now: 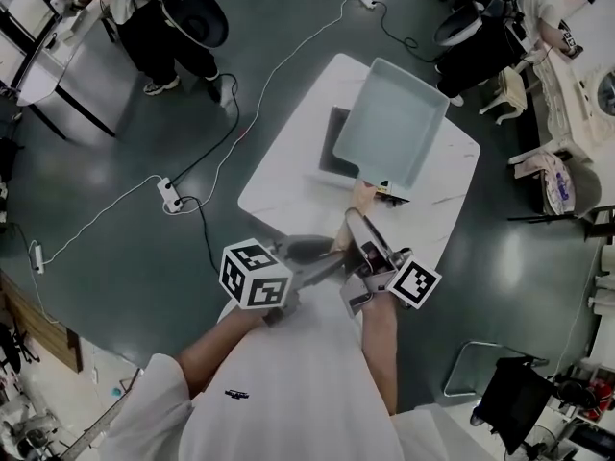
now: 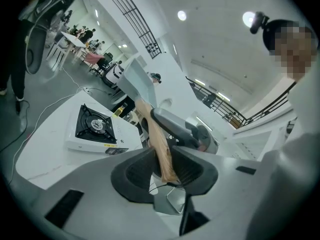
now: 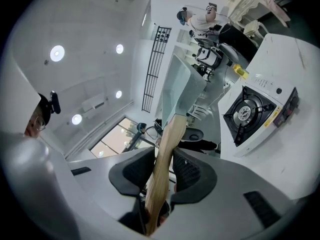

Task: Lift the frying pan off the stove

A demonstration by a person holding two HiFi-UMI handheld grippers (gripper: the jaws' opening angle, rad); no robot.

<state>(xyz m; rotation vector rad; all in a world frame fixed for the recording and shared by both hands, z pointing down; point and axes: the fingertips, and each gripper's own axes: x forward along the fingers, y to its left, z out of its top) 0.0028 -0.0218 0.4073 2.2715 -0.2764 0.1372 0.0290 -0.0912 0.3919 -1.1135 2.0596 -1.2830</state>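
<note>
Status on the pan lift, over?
Left tongs and right tongs clamped on wooden handle. Frying pan in the air, off the stove. Nothing in the way.

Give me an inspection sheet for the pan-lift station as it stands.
surface: white table, bare around the stove.
job's things: frying pan held up clear of the stove; burner uncovered.
clutter: nothing seen.
grippers: left claw and right claw both clamped on the wooden handle.
cables: power strip and white cable on the floor left of the table.
surroundings: people standing beyond; white chair at right.
</note>
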